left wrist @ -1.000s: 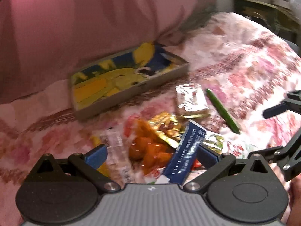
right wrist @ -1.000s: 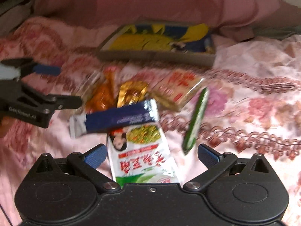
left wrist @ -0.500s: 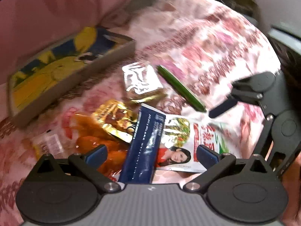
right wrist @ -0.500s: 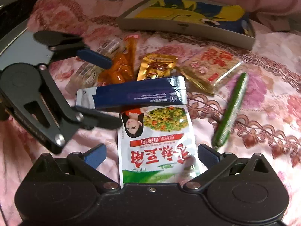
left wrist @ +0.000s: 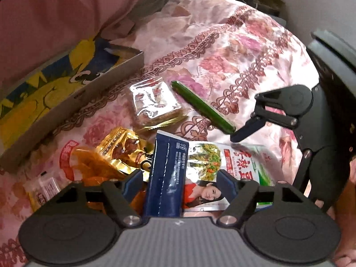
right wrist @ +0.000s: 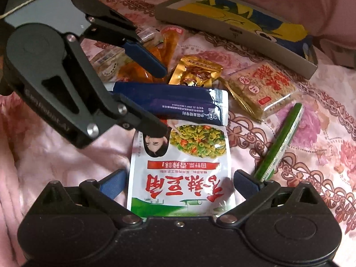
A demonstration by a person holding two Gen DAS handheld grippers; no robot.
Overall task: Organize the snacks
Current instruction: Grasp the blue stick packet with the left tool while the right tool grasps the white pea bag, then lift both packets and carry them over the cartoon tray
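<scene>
Floral pink bedspread (left wrist: 233, 51), pink pillow (left wrist: 55, 15)

a floral pink bedspread (left wrist: 244, 51) with a plain pink cushion (left wrist: 55, 11) behind it.

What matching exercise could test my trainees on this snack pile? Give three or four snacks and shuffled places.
Things:
1. navy sachet
2. white bean pouch
3. green stick pack
4. rice cracker pack

Places:
A. between the right tongs' fingers
B. nearest the cartoon box
C. between the left tongs' fingers
D. beside the pouch, on the flowered cloth

Pairs: 1-C, 2-A, 3-D, 4-B
</scene>
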